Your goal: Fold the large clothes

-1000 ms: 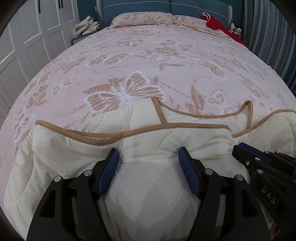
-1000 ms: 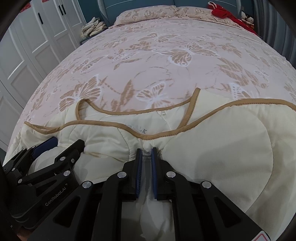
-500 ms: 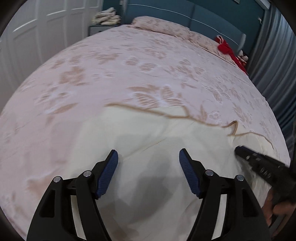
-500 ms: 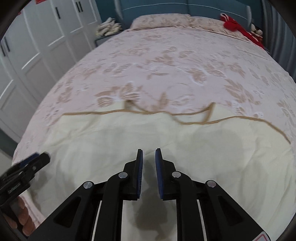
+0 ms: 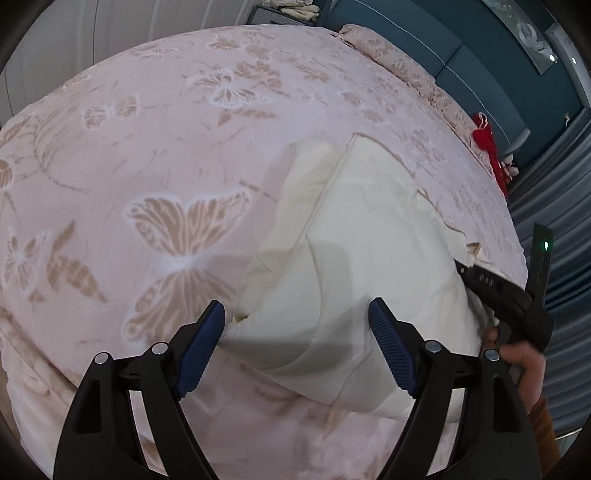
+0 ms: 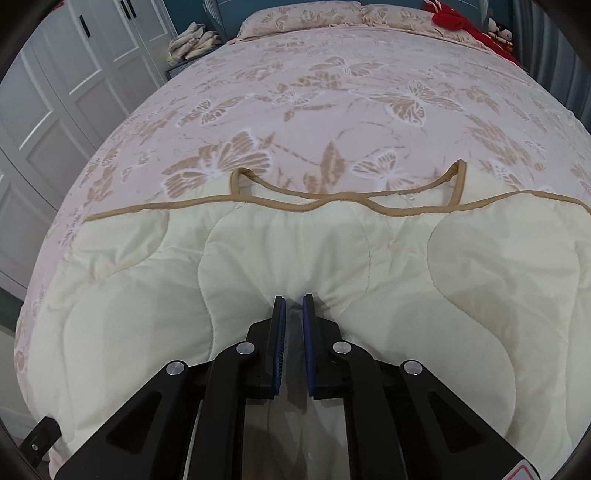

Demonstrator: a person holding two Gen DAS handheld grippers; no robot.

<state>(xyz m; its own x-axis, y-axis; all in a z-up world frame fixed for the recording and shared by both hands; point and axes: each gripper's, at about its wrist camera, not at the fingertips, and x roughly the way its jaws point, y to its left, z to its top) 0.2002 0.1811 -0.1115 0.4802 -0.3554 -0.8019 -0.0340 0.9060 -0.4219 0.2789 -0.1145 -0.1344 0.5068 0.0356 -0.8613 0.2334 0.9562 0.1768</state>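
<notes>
Between right fingers (image 6: 277,325): cream quilted garment (image 6: 258,258)

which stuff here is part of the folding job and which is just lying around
Job: cream quilted garment; right tongs, shut on it; left tongs, open.

Lying about: red cloth; pillows; folded pile by the wardrobe.

Right gripper (image 6: 293,314) at lower centre of frame: blue-padded fingers (image 6: 279,332) nearly closed, pinching a gathered ridge of the cream quilted garment (image 6: 369,280). Garment lies across the lower half, its tan-bound edge (image 6: 207,205) running left to right. Pink butterfly bedspread (image 6: 332,92) beyond. White wardrobe doors (image 6: 74,74) at upper left.
</notes>
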